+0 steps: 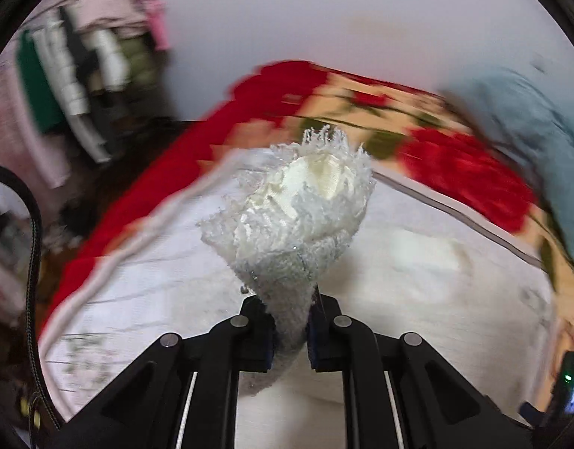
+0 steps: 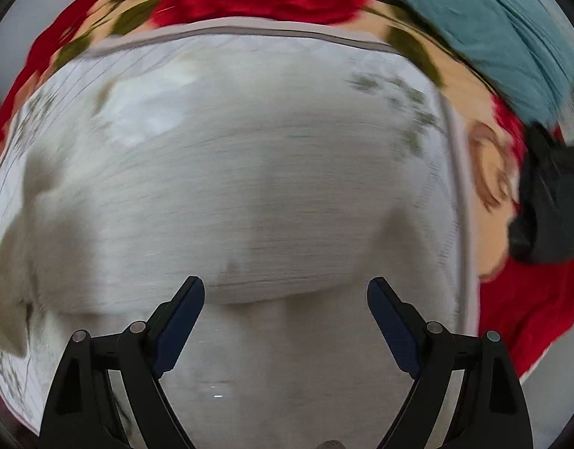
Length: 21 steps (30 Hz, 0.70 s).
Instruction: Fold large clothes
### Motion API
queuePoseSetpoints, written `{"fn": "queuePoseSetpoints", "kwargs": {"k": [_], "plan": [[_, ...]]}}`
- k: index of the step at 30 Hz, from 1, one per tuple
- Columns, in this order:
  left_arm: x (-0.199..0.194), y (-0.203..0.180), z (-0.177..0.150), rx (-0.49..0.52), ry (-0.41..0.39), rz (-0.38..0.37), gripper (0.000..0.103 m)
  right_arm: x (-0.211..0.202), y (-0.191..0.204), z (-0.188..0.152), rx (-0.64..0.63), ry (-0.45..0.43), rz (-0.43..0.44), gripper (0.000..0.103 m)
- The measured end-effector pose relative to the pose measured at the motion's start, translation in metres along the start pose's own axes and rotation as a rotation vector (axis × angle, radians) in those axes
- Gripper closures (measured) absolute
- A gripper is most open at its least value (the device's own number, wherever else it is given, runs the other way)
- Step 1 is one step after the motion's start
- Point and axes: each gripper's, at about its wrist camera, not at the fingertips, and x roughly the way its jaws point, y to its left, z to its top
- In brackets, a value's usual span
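One corner of the white fringed garment (image 1: 298, 205) is pinched between the pressed-together pads of the left claw (image 1: 291, 336) and lifted above the bed (image 1: 455, 299). Right claw (image 2: 286, 321) hovers spread wide and empty over the garment's pale body, lying unfolded mid-bed. Toward the far edge: red floral bedspread (image 2: 257, 0), teal cloth (image 2: 492, 30). Folding has, by appearance, barely begun.

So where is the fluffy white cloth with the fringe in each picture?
Left wrist: the fringed white cloth is in the middle, pinched in the left gripper.
Right wrist: I can't pick it out for sure; the right gripper is open and empty.
Shared landmark: the teal fabric.
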Motion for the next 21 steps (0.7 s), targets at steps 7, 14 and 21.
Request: {"fn": "queuePoseSetpoints", "kwargs": {"k": [7,14,21], "plan": [[0.013,-0.142,-0.020,0.131,0.099,-0.199,0.094,0.013,-0.102,0.000,0.152,0.007,-0.046,0.013],[0.023,-0.220,-0.054,0.247,0.173,-0.249,0.091,0.025,-0.163,-0.013,0.233,0.025,-0.028,0.013],[0.027,-0.221,-0.053,0.221,0.193,-0.237,0.011,0.015,-0.194,-0.010,0.299,-0.004,0.157,0.013]]}}
